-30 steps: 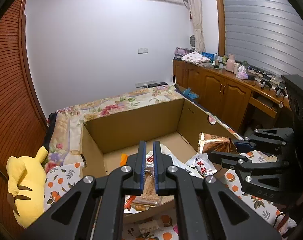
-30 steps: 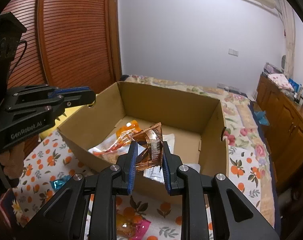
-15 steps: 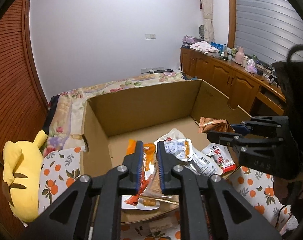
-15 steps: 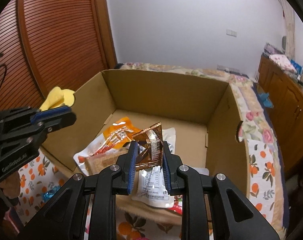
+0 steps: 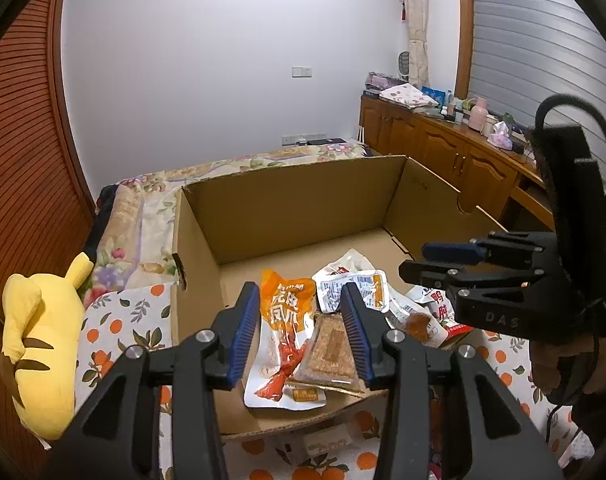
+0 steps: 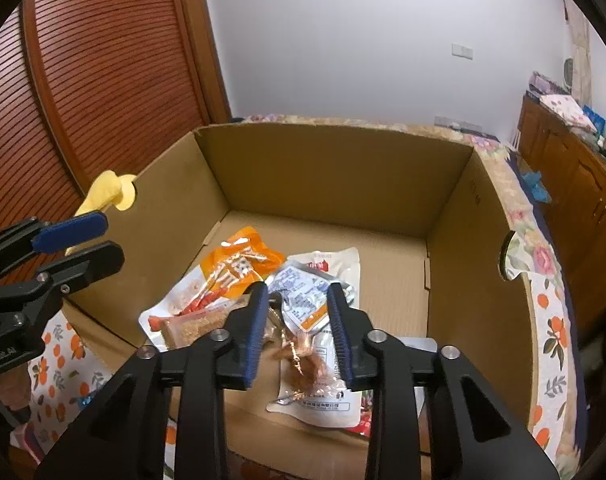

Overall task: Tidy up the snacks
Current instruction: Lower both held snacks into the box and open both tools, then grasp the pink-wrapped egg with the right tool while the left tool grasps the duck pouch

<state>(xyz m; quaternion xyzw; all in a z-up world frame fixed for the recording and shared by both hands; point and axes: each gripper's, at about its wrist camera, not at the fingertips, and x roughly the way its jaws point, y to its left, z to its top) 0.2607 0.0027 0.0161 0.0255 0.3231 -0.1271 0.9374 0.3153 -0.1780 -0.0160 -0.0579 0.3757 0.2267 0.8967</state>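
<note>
An open cardboard box [image 5: 295, 208] [image 6: 335, 172] sits on a bed with an orange-print sheet. Several snack packets lie on its floor near the front. An orange chicken-feet packet [image 5: 285, 312] [image 6: 239, 264], a brown bar packet [image 5: 333, 350] [image 6: 199, 326], white packets [image 5: 355, 288] [image 6: 303, 296] and a copper foil packet [image 6: 303, 364] are among them. My left gripper [image 5: 301, 332] is open and empty above the brown bar. My right gripper [image 6: 297, 330] is open above the copper packet; it also shows in the left wrist view [image 5: 451, 260].
A yellow plush toy [image 5: 43, 344] lies on the bed left of the box. More packets lie on the sheet in front of the box [image 5: 327, 444]. A wooden cabinet [image 5: 443, 152] stands at the right, a slatted wooden door [image 6: 103, 60] at the left.
Both grippers moved over the box and opened. The left let go of the brown bar packet, the right let go of the copper foil packet; both packets now lie in the box.
</note>
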